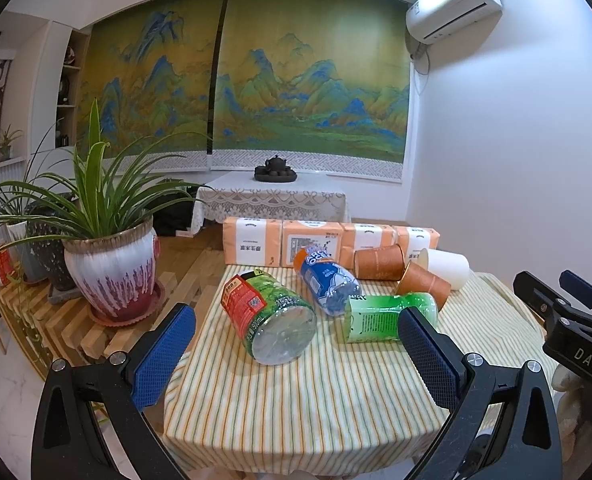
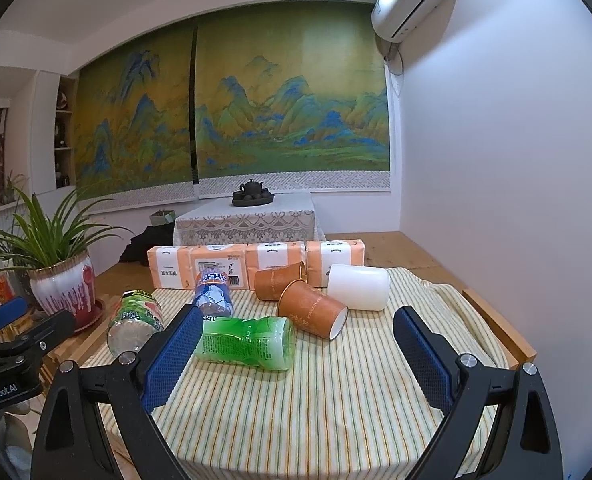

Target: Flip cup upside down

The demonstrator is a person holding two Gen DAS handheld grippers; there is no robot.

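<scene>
Three cups lie on their sides on the striped tablecloth (image 2: 316,400). A white cup (image 2: 359,287) (image 1: 447,269) lies at the back right. Two orange paper cups lie beside it, one nearer (image 2: 311,309) (image 1: 424,282) and one behind (image 2: 277,280) (image 1: 378,263). My right gripper (image 2: 298,356) is open, low over the cloth in front of the cups, nothing between its blue pads. My left gripper (image 1: 296,356) is open too, in front of the bottles, and appears in the right wrist view (image 2: 3,332) at the left edge.
Three plastic bottles lie on the cloth: a green one (image 2: 247,343), a blue-labelled one (image 2: 212,292), a red-and-green-labelled one (image 1: 267,316). Orange tissue packs (image 2: 255,262) line the back edge. A potted plant (image 1: 111,272) stands left of the table. White wall at right.
</scene>
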